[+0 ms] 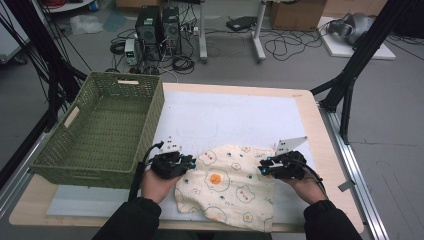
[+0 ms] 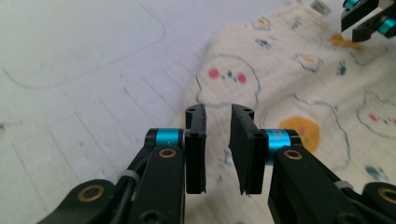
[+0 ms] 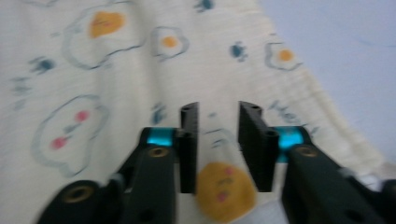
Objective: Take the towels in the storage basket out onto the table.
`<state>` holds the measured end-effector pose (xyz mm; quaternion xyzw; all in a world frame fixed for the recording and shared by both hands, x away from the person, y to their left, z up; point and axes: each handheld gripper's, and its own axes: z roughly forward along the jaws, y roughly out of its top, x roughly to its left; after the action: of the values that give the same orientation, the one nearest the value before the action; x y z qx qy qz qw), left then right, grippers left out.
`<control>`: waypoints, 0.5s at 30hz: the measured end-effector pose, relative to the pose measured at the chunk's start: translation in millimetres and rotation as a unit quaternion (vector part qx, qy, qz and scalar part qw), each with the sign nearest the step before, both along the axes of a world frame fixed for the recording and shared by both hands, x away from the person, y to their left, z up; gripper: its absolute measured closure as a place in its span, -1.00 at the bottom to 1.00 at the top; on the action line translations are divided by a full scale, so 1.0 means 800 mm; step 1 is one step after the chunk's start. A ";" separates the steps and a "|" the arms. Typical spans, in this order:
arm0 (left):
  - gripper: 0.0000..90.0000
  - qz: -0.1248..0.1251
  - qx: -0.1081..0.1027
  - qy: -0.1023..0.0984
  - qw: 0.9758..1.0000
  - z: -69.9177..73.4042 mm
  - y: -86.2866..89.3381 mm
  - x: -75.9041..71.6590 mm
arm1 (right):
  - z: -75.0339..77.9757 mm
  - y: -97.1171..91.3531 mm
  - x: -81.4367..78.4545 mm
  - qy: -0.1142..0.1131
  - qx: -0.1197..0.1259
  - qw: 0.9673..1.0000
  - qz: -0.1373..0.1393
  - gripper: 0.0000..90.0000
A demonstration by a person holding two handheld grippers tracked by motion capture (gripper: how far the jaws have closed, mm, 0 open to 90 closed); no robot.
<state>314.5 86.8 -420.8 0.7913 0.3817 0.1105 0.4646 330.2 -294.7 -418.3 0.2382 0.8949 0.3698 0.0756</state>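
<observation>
Cloth [image 1: 227, 187], cream w/ fried-egg and cartoon print, lies spread but rumpled on the white mat [image 1: 235, 115] at the near edge of the table [image 1: 310, 107], just right of the green woven basket [image 1: 100, 127]. It looks like one layer, edges uneven, near-right corner hanging toward the table lip. No clean fold shows yet, and the basket is bare inside, so by my read the work is early: folding or gathering the cloth is still to do, and so is any move to the basket, if that's the goal.

Left gripper [image 1: 186, 162] sits at the cloth's left edge, between cloth and basket. In the left gripper view its jaws [image 2: 218, 149] stand narrowly apart, w/ the cloth edge lying below and beyond them; nothing pinched, pads not pressing fabric.

Right gripper [image 1: 264, 167] is at the cloth's right edge, opposite the left one. In the right gripper view, which is blurred, its jaws [image 3: 219, 147] are also a narrow gap apart, hovering over the print w/ an orange egg patch showing through the gap. No fabric looks lifted or clamped, so I judge it's not holding.

Both hands rest at the cloth's sides, well placed to nip an edge each.
</observation>
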 end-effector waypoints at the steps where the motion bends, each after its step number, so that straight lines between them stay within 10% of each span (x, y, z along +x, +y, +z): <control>1: 0.57 0.004 0.004 0.004 1.000 0.000 -0.004 0.007 | -0.002 0.001 0.006 0.003 0.002 1.000 -0.009 0.40; 6: 0.32 -0.004 0.019 0.052 0.998 -0.013 -0.021 0.035 | -0.022 0.011 0.024 0.028 -0.015 0.999 -0.010 0.47; 8: 0.63 -0.020 0.039 0.064 0.997 -0.021 -0.024 0.039 | -0.022 0.011 0.027 0.019 -0.016 1.000 0.000 0.84; 9: 0.88 -0.020 0.046 0.060 0.997 -0.023 -0.024 0.039 | -0.023 0.012 0.028 0.023 -0.015 1.000 0.004 0.95; 15: 0.93 0.062 0.003 -0.025 0.998 0.006 -0.011 0.031 | -0.004 0.019 0.041 -0.002 -0.001 1.000 -0.005 0.99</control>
<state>339.2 77.8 -415.8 0.7647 0.4177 0.1604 0.4637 362.9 -279.8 -421.6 0.2420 0.8938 0.3691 0.0799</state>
